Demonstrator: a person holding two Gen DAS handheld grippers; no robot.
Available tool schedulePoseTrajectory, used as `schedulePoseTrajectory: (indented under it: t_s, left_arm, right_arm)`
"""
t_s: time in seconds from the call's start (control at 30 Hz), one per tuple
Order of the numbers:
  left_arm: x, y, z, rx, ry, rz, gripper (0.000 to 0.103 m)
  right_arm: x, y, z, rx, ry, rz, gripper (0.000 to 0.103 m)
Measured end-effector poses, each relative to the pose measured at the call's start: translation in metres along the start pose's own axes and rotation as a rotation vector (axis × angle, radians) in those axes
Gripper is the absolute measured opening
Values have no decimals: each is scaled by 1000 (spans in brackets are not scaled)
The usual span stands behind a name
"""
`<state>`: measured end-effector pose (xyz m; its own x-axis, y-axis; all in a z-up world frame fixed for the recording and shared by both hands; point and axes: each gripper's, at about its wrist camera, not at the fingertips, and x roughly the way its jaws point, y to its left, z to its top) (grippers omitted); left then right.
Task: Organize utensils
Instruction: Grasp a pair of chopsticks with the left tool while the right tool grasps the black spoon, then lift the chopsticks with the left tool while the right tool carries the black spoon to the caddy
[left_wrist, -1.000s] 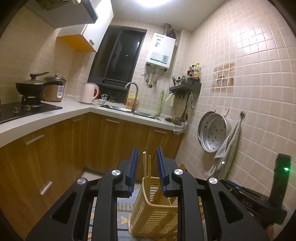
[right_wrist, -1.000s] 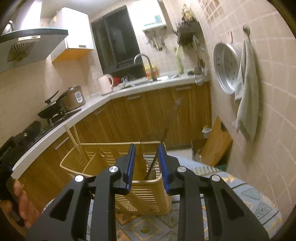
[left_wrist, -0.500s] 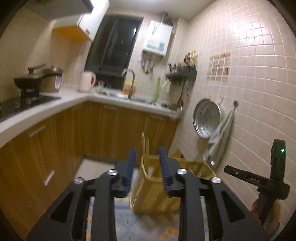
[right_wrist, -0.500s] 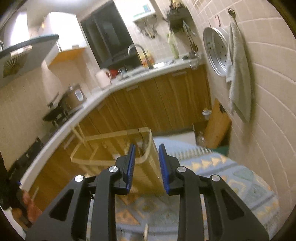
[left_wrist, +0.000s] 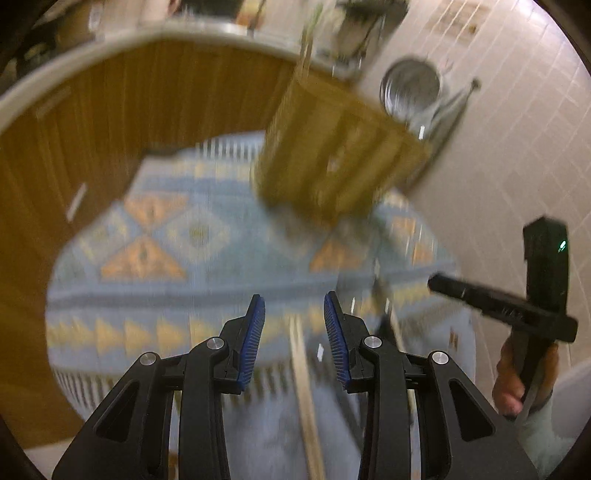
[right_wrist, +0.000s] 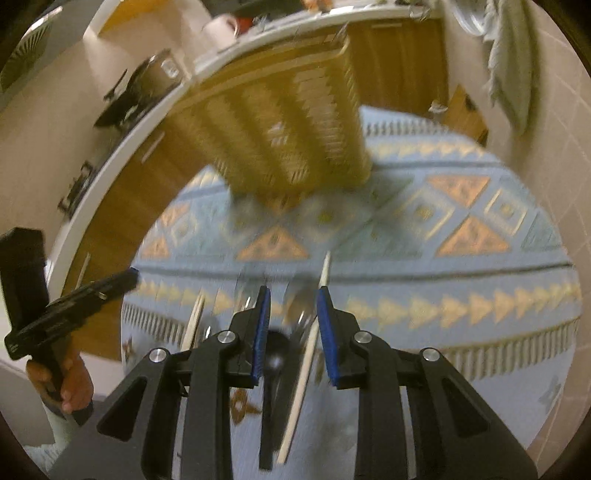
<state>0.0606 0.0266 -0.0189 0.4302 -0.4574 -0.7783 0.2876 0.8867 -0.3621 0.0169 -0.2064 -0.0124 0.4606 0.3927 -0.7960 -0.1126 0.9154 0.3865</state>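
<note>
A yellow slatted utensil basket (left_wrist: 332, 155) stands on a blue patterned cloth (left_wrist: 177, 266); it also shows in the right wrist view (right_wrist: 288, 140). Both views are blurred. My left gripper (left_wrist: 293, 306) is open and empty above a wooden chopstick (left_wrist: 304, 391) lying on the cloth. My right gripper (right_wrist: 293, 299) is open and empty above a pale chopstick (right_wrist: 308, 354), a black spoon (right_wrist: 275, 362) and some blurred metal cutlery (right_wrist: 295, 295). Another chopstick (right_wrist: 194, 321) lies to the left. Each gripper shows in the other's view, the right one (left_wrist: 517, 306) and the left one (right_wrist: 55, 314).
Wooden kitchen cabinets (left_wrist: 74, 122) under a white counter curve round the left and back. A tiled wall (left_wrist: 517, 129) with a hanging steel pan (left_wrist: 410, 88) and a towel (right_wrist: 509, 59) is on the right. A wooden board (right_wrist: 465, 110) leans by the wall.
Both grippers have tilted sharply down from the room towards the cloth. The basket has slid to the top of both views, and the loose utensils on the cloth have come into view.
</note>
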Motion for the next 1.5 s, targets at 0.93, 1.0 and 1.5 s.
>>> schedulePoseTrajectory:
  t_s: [0.93, 1.0, 1.5]
  left_arm:
    - [30, -26, -64, 248, 245, 131, 27]
    - [30, -28, -64, 245, 249, 120, 36]
    - [35, -46, -68, 337, 237, 312, 9]
  right_arm:
    - [53, 45, -47, -159, 291, -59, 18]
    - [54, 48, -45, -161, 304, -80, 18]
    - [47, 45, -55, -184, 295, -134, 5]
